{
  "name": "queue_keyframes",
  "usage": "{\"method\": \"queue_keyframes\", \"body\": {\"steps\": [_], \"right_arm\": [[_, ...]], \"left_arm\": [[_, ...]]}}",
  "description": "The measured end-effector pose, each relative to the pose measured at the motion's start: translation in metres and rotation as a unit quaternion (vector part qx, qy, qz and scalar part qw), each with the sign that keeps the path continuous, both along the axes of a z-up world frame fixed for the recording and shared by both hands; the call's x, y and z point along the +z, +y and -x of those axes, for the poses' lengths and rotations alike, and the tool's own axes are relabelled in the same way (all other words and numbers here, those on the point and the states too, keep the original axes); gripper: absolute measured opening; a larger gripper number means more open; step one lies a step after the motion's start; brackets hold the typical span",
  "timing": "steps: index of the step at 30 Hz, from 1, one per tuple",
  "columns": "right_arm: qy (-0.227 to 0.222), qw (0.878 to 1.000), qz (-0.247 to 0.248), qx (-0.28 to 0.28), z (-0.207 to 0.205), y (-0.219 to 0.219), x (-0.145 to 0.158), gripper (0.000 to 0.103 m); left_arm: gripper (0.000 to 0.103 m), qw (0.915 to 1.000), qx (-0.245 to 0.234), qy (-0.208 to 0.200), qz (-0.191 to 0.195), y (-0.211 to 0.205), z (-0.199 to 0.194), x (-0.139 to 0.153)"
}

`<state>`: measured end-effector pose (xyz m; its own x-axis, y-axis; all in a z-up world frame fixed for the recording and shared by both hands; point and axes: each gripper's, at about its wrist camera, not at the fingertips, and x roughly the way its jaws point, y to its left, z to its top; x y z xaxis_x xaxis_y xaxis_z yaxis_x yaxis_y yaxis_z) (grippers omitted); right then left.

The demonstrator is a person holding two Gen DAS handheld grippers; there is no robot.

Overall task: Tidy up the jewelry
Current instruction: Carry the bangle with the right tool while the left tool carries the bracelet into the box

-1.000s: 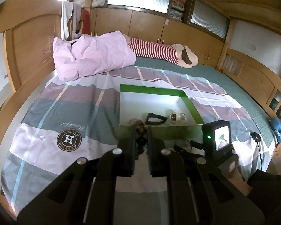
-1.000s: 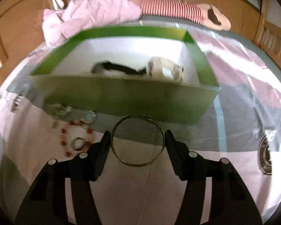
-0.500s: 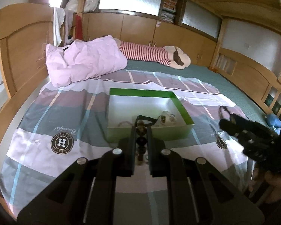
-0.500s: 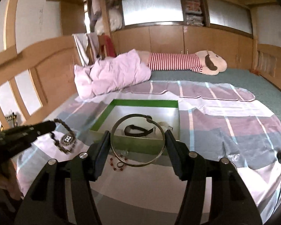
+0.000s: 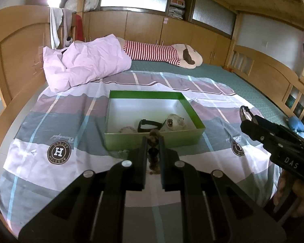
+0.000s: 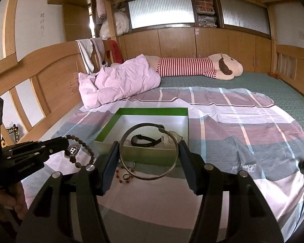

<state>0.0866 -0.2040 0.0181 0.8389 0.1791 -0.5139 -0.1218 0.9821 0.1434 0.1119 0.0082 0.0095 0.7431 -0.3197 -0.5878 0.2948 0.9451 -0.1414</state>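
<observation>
- Left gripper (image 5: 153, 141): jaws narrow, clamped on a bead bracelet (image 6: 82, 150).
- Right gripper (image 6: 149, 151): jaws half-wide, gripping a metal bangle (image 6: 150, 151).
- Green box (image 5: 194, 117): ahead of both.

— Where do the two hands stand?

— Both tools are raised and tipped downward. The left gripper (image 5: 153, 141) is pinched nearly closed on a beaded bracelet (image 6: 85, 151), a bare hand (image 6: 8, 200) wrapped round its handle.

— And the other?

— The right gripper (image 6: 149, 151) stands about half spread, its pads pressed against a metal bangle (image 6: 131, 174), fingers (image 5: 281, 188) curled beneath the handle.
</observation>
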Motion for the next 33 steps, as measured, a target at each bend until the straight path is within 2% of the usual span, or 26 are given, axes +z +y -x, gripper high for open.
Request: {"method": "queue_keyframes", "body": {"steps": [33], "right_arm": [[0.009,1.000,0.001,0.001,-0.0028,-0.0009,-0.0059,0.058]], "left_arm": [[0.011,0.9999,-0.005,0.009,-0.004,-0.0026,-0.0028,-0.0055]]}}
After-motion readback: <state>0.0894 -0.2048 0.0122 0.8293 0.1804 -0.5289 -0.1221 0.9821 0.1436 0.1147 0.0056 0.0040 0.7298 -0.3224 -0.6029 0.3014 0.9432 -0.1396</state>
